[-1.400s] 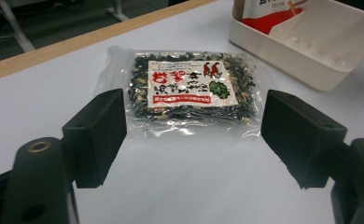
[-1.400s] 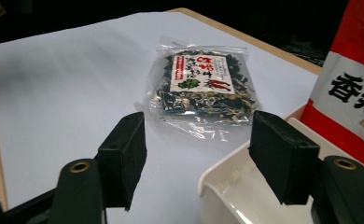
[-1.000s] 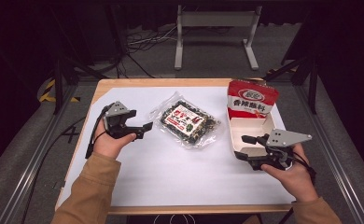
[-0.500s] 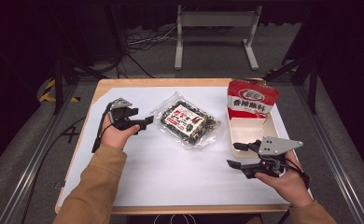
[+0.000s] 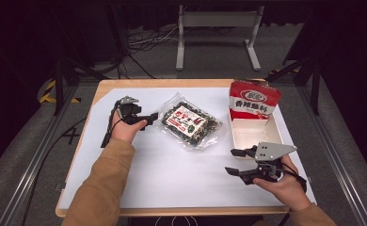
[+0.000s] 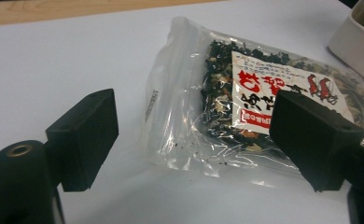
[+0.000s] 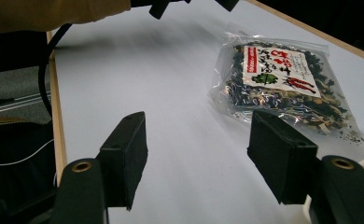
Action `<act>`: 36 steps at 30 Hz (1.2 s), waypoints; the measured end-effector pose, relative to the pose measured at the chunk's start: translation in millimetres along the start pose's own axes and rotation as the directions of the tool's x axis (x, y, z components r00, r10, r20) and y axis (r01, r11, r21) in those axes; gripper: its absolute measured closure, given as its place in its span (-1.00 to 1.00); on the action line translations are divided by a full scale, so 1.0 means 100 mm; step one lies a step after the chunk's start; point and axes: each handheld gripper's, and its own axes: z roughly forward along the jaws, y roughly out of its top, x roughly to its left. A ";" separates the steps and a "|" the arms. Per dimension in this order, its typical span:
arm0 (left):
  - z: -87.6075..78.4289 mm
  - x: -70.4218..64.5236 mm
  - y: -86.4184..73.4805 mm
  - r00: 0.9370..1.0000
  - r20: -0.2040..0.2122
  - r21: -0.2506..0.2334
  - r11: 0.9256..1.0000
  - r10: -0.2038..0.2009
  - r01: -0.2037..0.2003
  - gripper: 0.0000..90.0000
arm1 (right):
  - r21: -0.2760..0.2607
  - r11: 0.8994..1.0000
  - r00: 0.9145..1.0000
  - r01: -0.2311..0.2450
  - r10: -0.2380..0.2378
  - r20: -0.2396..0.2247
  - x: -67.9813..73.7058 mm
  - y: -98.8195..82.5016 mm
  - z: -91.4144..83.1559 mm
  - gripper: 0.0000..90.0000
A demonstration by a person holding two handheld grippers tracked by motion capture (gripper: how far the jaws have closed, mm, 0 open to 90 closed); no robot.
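My left gripper [image 6: 189, 140] stands wide with nothing between its jaws, just short of the clear bag of dried mix [image 6: 259, 98] at centre frame. My right gripper [image 5: 238, 162], lower right in the high view, is wide and empty beside the white tray [image 5: 254, 136].

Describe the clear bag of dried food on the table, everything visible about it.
The clear plastic bag lies flat and slantwise on the white table sheet, between the left gripper and the white tray. It looks crinkly and glossy, holds dark dried pieces with paler bits, and bears a white label with red print. Its near end is empty film. The left gripper's open jaws point at it without touching.
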 end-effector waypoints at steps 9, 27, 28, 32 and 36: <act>0.19 0.12 -0.06 0.999 -0.012 0.018 0.999 -0.040 0.041 -0.63 | -0.002 1.000 1.000 0.009 -0.009 -0.002 0.01 0.00 0.02 -0.20; 0.46 0.14 -0.11 0.996 0.032 0.096 0.992 -0.083 0.080 -0.58 | -0.015 1.000 1.000 -0.001 0.001 -0.017 0.03 -0.01 0.02 -0.23; 0.46 0.14 -0.11 0.996 0.039 0.100 0.992 -0.082 0.078 -0.54 | -0.015 1.000 1.000 -0.001 0.001 -0.017 0.03 -0.01 0.03 -0.23; 0.50 0.12 -0.13 0.994 0.066 0.127 0.989 -0.088 0.079 -0.44 | -0.011 1.000 1.000 -0.002 0.001 -0.022 0.03 -0.02 0.05 -0.24; 0.50 0.11 -0.14 0.997 0.038 0.126 0.990 -0.069 0.064 -0.27 | -0.010 1.000 1.000 0.000 0.000 -0.022 0.03 -0.02 0.06 -0.24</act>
